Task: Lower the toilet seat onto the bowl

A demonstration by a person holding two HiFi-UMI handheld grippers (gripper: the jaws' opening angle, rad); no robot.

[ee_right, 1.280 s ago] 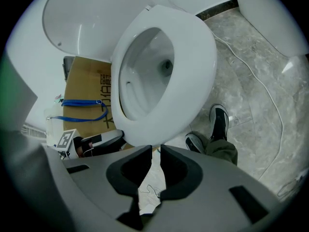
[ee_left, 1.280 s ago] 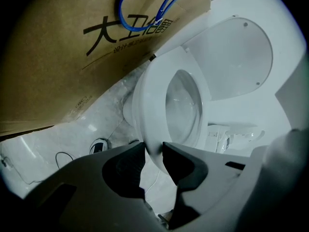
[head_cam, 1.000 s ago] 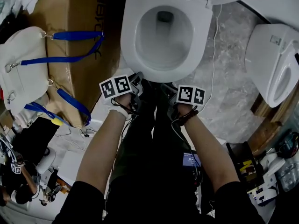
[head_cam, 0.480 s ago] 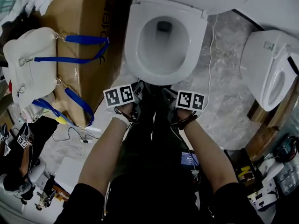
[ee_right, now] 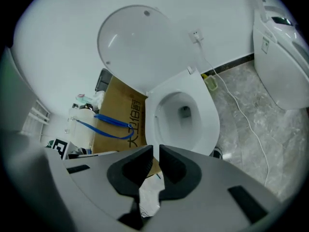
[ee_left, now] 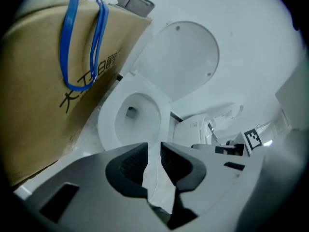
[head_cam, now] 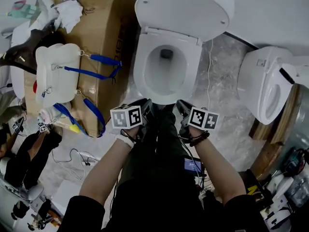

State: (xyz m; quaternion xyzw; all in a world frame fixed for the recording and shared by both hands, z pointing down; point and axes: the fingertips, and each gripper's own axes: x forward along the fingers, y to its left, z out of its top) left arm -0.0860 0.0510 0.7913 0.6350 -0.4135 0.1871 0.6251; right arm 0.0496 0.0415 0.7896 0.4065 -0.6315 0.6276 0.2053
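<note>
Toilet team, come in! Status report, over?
Left hand-held gripper, right hand-held gripper: empty, jaws just been closing, gaps remain. Seat down on bowl, lid up. Nothing blocking.

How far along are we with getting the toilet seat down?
Done: the seat looks flat on the bowl; only the lid stands upright. In hand: nothing. The left tool and right tool hang short of the bowl; their jaws have just been closing and are narrowly apart with nothing between them. Left: apparently nothing but confirming the seat sits flush.
</note>
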